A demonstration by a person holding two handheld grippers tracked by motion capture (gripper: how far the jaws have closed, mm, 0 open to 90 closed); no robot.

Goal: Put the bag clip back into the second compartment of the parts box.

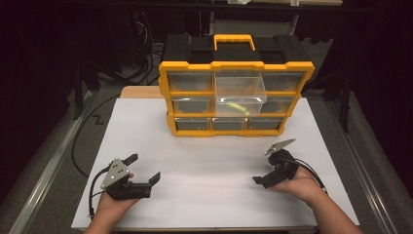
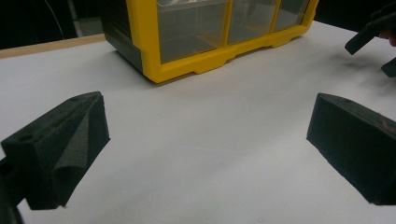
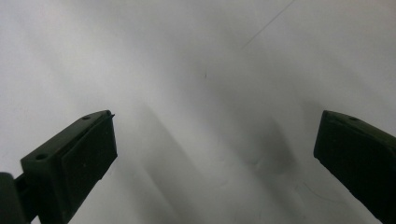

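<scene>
Both the left gripper (image 1: 144, 169) and right gripper (image 1: 266, 165) are sitting wide open, gripping nothing; the organizer's (image 1: 235, 97) middle drawer (image 1: 239, 92) is hanging out, so probably early.

Dim room, dark surroundings; the white worktop (image 1: 204, 161) is evenly lit, with soft blurred shadows beneath the right tongs (image 3: 215, 158).

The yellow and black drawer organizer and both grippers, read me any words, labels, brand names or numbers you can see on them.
None can be read. The yellow and black plastic drawer organizer carries no legible label, brand or number on its frame, handle or clear drawers. The left gripper and right gripper bear no readable marks either.
</scene>
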